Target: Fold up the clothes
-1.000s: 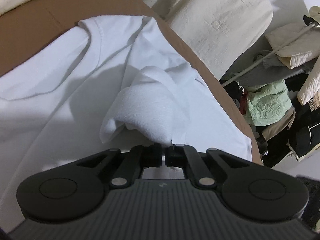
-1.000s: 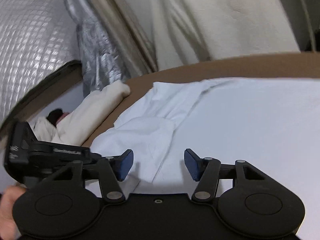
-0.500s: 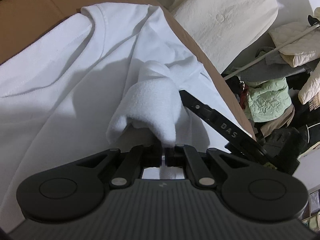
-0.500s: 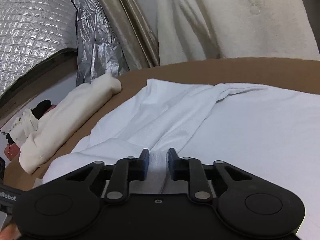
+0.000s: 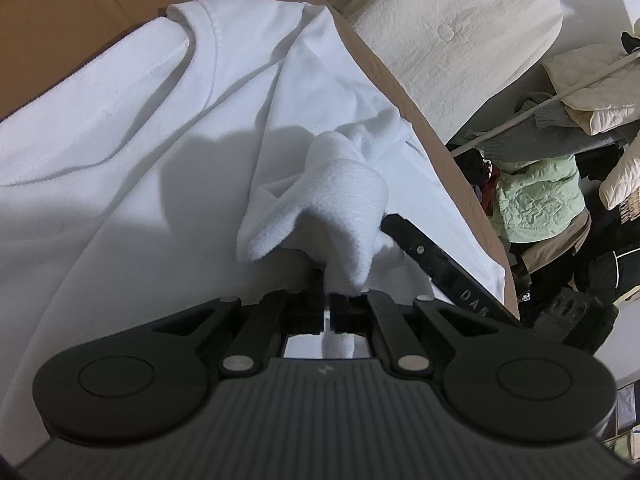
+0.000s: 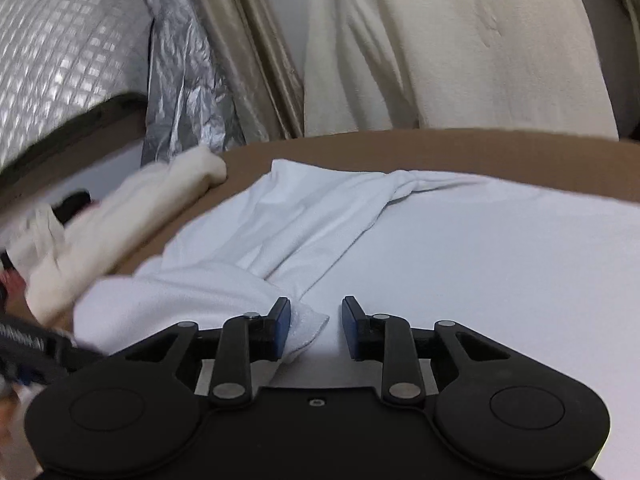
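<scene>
Fabric of the white cotton T-shirt (image 5: 132,128) stays pinched in the left gripper (image 5: 329,304); the right gripper (image 6: 316,326), having clamped the sleeve hem, has just reopened beside it near the brown table's edge (image 6: 440,148), likely regripping.

Flat brown cardboard-coloured tabletop (image 5: 72,56) under me. White cotton T-shirt (image 6: 480,264) is spread on it, covering most. Rolled cream fleece bundle (image 6: 132,208) lies at its left edge in my right view.

white T-shirt (image 5: 120,160) | spread flat on brown surface | sleeve bunched, lifted
</scene>
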`<state>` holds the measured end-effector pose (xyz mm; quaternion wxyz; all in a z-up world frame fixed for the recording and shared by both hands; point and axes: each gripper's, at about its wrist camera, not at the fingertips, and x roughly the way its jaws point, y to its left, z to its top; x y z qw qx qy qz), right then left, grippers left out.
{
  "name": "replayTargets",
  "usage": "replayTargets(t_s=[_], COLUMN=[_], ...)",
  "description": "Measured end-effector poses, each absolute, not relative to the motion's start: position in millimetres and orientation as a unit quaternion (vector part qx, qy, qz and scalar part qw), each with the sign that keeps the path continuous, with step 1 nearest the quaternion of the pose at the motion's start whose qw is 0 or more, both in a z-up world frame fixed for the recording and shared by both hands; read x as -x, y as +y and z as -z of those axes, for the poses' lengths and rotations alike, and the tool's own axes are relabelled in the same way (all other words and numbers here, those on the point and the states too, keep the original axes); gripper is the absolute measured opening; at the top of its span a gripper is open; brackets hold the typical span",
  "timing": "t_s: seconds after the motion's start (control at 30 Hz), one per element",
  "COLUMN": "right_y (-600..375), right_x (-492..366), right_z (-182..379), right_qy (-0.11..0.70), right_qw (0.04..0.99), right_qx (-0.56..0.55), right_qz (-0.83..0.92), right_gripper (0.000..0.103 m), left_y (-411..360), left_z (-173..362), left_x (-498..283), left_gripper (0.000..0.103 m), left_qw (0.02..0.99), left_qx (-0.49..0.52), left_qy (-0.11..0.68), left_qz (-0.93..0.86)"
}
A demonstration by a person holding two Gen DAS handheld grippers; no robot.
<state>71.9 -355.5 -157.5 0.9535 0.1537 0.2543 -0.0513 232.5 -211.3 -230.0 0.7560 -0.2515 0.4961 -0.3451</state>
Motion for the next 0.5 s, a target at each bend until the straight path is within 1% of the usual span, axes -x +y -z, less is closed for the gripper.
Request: replayTargets(t_s=[0.03,0.07,0.1,0.13,0.2,0.3,0.5], right_y=[-353,-351,-349,-348,-346,-358,-392], right_x=[-71,-69,-68,-67,-64,-56,-38], right_z=[157,156,156,155,152,149,151], right_qy=[0.251,0.248,0.245,0.241,0.23,0.22,0.225], right_qw=[0.955,0.957,0.959,0.961,0.965,0.962,0.951], right_qx=[-0.146,-0.138,-0.13,-0.124,-0.117,-0.144,-0.183], right_qz=[0.052,0.052,0.053,0.052,0.054,0.077,0.106], right_gripper=[0.031,0.02,0.006,0.002,0.002,0.001,0.001], left_y=[-211,-211,-211,-211,-211,-210,-210], left_z=[230,230,230,230,230,231,230], left_x=[-232,-232,-232,-232,-233,-233,-234], left_gripper=[0.002,0.002,0.002,0.002,0.002,0.002,0.002], left_qw=[0.756,0.756,0.756,0.757,0.755,0.753,0.753], left_qx=[0.252,0.251,0.25,0.25,0.251,0.255,0.254], left_qy=[0.496,0.496,0.496,0.496,0.497,0.498,0.499], left_qz=[0.345,0.345,0.346,0.346,0.346,0.345,0.345])
